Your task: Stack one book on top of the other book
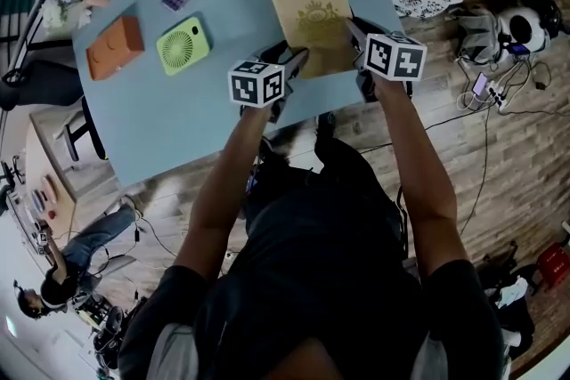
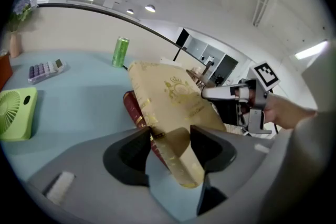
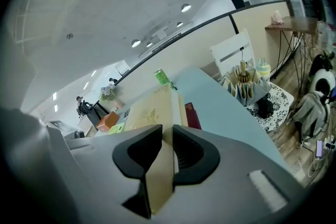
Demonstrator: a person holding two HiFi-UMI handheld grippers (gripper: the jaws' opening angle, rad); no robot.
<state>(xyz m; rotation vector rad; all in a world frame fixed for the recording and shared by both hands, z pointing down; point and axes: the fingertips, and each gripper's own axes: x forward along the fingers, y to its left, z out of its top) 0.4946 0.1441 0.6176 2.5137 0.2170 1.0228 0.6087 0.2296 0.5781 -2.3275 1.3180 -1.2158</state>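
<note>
At table's (image 1: 178, 120) near edge, 12 o'clock from the person, gold book (image 1: 313, 22) was held tilted over red book (image 2: 137, 113), which lay flat on the blue top. Contact between the two was unclear. Left gripper (image 2: 170, 141) was clamped on the gold book's 7 o'clock corner, right gripper (image 3: 168, 152) pinched tight on its 4 o'clock edge. Gold cover was a stiff matte board with an embossed crest and square corners. Probably moderately heavy and rigid, not fragile, slightly slick, so opposite-edge grips suit it. Red cover looked glossy. Green fan (image 1: 183, 44) sat at 10 o'clock.
</note>
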